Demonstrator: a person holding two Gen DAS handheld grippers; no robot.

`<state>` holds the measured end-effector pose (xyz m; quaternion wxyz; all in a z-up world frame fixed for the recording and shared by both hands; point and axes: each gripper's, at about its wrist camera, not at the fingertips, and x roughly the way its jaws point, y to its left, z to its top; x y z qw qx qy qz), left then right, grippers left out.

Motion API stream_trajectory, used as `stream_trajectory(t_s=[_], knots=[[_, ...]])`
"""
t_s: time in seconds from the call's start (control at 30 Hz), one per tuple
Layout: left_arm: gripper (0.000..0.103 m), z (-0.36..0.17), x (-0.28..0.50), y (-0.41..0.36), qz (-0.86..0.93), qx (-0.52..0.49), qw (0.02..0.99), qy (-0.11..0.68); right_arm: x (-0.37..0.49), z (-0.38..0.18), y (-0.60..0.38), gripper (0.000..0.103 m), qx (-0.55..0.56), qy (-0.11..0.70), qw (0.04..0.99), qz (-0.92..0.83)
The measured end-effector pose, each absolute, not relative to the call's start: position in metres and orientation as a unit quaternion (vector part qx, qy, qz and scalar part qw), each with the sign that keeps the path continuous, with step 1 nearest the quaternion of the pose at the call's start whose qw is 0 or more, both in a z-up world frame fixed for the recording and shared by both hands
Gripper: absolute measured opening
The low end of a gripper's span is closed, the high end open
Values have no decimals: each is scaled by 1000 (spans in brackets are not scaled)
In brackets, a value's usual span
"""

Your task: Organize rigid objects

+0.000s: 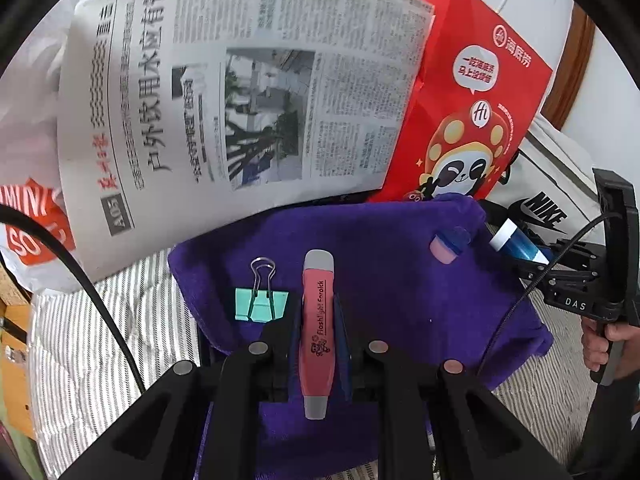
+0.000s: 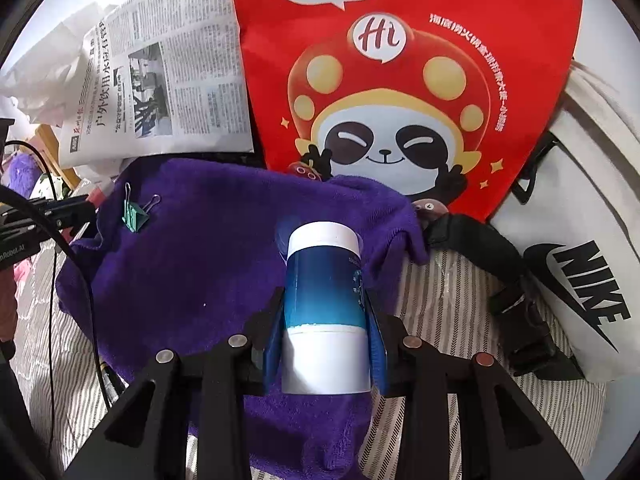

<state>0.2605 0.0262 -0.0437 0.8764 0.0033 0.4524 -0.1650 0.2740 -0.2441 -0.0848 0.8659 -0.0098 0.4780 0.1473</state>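
My left gripper (image 1: 318, 312) is shut on a pink flashlight pen (image 1: 318, 320) with grey ends, held lengthwise over a purple towel (image 1: 392, 300). A green binder clip (image 1: 262, 300) lies on the towel just left of the pen. A small pink-and-blue cap-like item (image 1: 450, 244) rests near the towel's far right corner. My right gripper (image 2: 326, 304) is shut on a blue-and-white bottle (image 2: 324, 292), above the towel's (image 2: 192, 264) right part. The same clip (image 2: 134, 214) shows at the towel's far left. The bottle (image 1: 516, 244) and right gripper also appear at the right of the left wrist view.
A newspaper (image 1: 240, 92) and a red paper bag with a panda (image 2: 400, 92) stand behind the towel. A white Nike bag (image 2: 580, 280) with black straps lies at the right. The towel sits on striped bedding (image 1: 100, 340). A white plastic bag (image 1: 28, 220) is at the left.
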Motion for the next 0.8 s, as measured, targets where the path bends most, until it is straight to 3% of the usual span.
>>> stream_trajectory(t_s=[0.8], knots=[[16,-98,277,22,-157,18,842,515,285,-130,-222,37,-9,521,840,149]])
